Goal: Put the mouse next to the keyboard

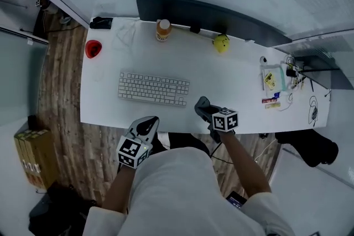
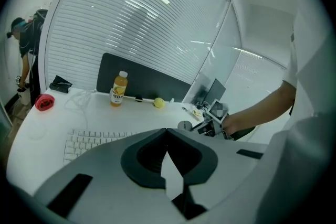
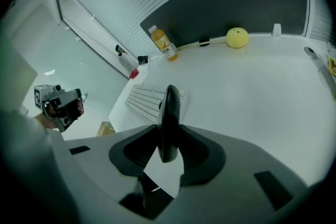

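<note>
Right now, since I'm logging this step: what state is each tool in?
Left tool: closed, empty.
Right tool: closed on the mouse.

Honestly the desk is a smooth matt white on top, the keyboard on it is matt white plastic, the mouse looks like smooth dark plastic with a slight sheen, and the floor beside the desk is grainy wood plank.
</note>
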Action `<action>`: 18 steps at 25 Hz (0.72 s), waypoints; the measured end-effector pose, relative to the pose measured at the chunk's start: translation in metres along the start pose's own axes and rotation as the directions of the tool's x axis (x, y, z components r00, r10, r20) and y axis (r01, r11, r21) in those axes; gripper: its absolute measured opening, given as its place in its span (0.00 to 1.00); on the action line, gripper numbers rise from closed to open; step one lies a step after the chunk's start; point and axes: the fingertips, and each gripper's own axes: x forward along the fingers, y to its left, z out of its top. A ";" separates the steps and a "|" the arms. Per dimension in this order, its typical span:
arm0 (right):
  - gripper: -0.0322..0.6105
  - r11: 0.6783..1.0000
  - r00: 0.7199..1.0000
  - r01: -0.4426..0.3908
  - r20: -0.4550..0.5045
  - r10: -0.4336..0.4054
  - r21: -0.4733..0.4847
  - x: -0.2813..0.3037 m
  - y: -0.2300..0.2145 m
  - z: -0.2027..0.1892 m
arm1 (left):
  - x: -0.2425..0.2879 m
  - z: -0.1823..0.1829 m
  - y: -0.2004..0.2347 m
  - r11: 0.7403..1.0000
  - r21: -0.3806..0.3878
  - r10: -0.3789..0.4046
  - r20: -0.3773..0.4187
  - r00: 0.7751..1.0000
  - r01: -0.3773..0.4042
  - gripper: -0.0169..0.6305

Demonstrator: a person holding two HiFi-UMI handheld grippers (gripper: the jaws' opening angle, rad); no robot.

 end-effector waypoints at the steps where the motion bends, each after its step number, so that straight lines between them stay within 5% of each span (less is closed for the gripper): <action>1: 0.27 1.000 1.000 -0.007 -0.012 0.008 0.005 0.006 -0.004 0.000 | 0.000 -0.001 -0.001 1.000 -0.008 0.014 -0.002 1.000 -0.014 0.05; 18: 0.27 0.991 0.971 -0.092 -0.212 0.110 0.095 0.079 -0.034 0.004 | 0.006 -0.013 -0.012 0.980 -0.105 0.168 -0.012 0.986 -0.169 0.05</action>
